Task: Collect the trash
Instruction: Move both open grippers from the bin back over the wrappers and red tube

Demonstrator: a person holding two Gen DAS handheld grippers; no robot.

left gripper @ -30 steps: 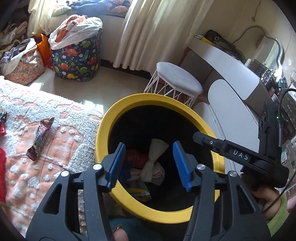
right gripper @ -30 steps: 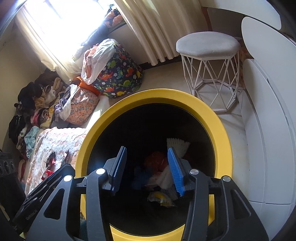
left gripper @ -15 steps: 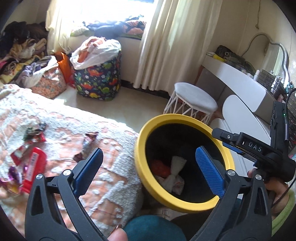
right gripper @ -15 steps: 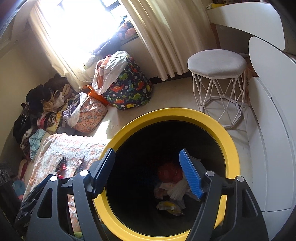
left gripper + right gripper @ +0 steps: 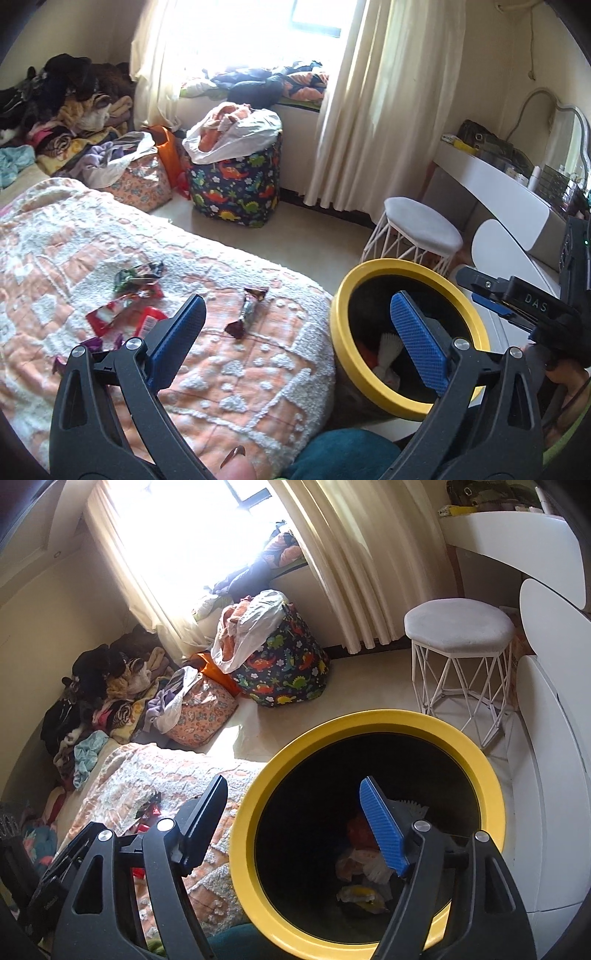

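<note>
- the left gripper [image 5: 295, 332] stood wide and empty; the right gripper [image 5: 295, 827] likewise.
- the nearest wrapper [image 5: 248, 309] lay on the bed [image 5: 258, 376] just ahead of the left gripper, the bin [image 5: 369, 384] to its right.
- recommended approach: descend straddling the wrapper's long axis, then close without snagging bedding.

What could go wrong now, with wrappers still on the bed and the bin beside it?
1. The brown candy wrapper lies flat on the fluffy bedspread; the open left hand-held gripper might pinch fabric along with it.
2. The yellow-rimmed bin sits against the bed's edge, so a careless swing could knock it.
3. The red wrappers overlap and may come up together or slip.
</note>
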